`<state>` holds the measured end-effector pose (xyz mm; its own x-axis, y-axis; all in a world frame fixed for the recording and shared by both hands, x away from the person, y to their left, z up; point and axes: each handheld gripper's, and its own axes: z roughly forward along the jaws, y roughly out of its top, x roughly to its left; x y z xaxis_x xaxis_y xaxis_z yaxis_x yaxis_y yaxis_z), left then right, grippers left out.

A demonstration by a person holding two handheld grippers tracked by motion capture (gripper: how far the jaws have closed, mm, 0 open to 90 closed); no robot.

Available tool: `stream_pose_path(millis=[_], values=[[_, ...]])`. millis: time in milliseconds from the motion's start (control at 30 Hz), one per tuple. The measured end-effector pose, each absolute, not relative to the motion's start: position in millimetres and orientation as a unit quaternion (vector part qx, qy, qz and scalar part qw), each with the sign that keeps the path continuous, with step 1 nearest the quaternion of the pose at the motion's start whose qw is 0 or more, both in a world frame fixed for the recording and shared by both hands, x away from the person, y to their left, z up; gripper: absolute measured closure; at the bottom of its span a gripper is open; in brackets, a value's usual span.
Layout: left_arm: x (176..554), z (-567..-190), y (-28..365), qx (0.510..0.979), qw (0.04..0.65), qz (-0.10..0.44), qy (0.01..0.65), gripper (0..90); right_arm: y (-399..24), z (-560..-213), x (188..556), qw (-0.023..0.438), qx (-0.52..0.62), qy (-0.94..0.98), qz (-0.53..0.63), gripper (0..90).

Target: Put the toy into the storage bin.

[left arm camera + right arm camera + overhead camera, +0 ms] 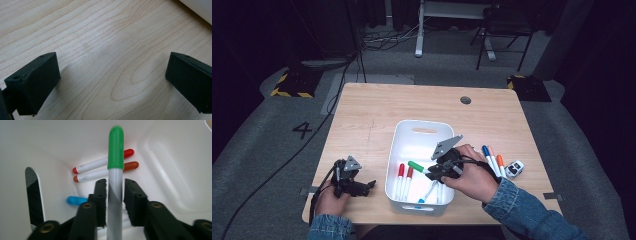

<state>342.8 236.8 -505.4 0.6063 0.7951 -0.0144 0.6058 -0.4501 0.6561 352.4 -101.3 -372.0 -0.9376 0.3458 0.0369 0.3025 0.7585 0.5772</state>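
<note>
A green-capped marker (417,166) (115,150) points out from between the jaws of my right gripper (433,173) (115,195), above the inside of the white bin (422,123) (162,157). A thin gap shows on each side of its grey barrel, so the pads do not press on it. On the bin floor lie a red marker (401,172) (100,162), an orange-red marker (409,174) (105,172) and a blue one (424,197) (75,200). My left gripper (368,185) (112,77) rests open on bare wood left of the bin, nothing between its jaws.
Three more markers, blue (487,155), orange (495,160) and red-orange (501,166), lie on the table right of the bin beside a small white toy car (514,168). A cable hole (465,100) sits near the table's far edge. A chair and desk legs stand beyond the table.
</note>
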Motion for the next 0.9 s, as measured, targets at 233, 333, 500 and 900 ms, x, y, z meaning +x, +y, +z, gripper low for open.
stream_pose_path(millis=[233,333,500,900], values=[[342.9,-505.3,236.8,0.838,0.317,0.149,0.418,0.0,-110.5,-367.4,356.4,0.035,0.183,0.915,0.357,49.9],[342.9,-505.3,236.8,0.838,0.317,0.149,0.418,0.0,-117.3,-362.5,358.8,0.036,0.189,0.909,0.369,50.1],[342.7,-505.4,236.8,0.838,0.317,0.149,0.418,0.0,-132.1,-352.1,365.3,0.04,0.208,0.895,0.392,49.9],[342.8,-505.5,236.8,0.838,0.317,0.149,0.418,0.0,-167.3,-340.6,384.1,0.06,0.248,0.881,0.399,51.9]])
